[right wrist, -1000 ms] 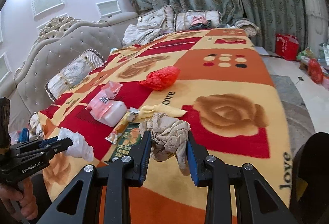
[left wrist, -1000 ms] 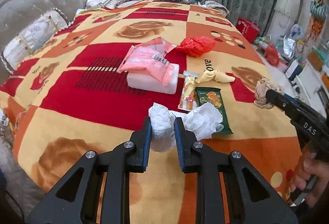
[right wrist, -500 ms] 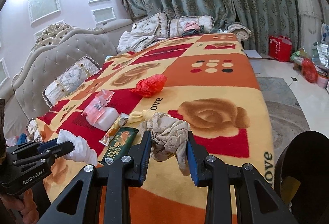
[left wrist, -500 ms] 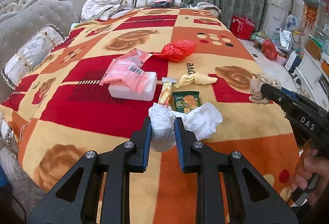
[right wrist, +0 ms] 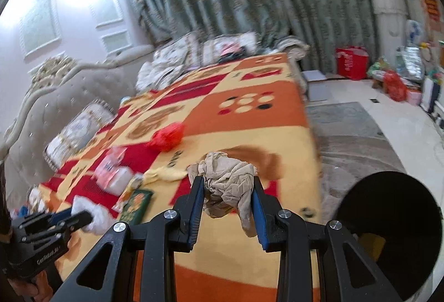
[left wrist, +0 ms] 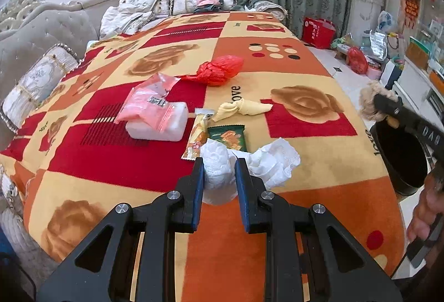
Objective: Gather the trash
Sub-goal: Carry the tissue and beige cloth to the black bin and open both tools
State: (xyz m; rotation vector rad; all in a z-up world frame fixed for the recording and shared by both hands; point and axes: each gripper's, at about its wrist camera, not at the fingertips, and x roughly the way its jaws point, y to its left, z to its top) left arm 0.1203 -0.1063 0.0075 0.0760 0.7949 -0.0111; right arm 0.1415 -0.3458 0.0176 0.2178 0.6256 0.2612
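Black bin (right wrist: 388, 218), yellow scrap inside

The left gripper (left wrist: 217, 177) has its jaws clamped on a white tissue (left wrist: 219, 171) above the blanket (left wrist: 305, 157). At right, the right gripper (left wrist: 374, 103) pinches what looks like beige cloth (left wrist: 367, 102) over a black bin (left wrist: 402, 157). Wrappers (left wrist: 229, 135) and a red bag (left wrist: 219, 70) lie on the bed.

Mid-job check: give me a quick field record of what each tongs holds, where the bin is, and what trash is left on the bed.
left tongs: shut on white tissue
right tongs: shut on beige wad
bin: black, open, off the bed's edge, on the right of both views
left on blanket: red bag, pink packet on white block, yellow wad, green wrapper, orange wrapper
bin contents: cannot tell
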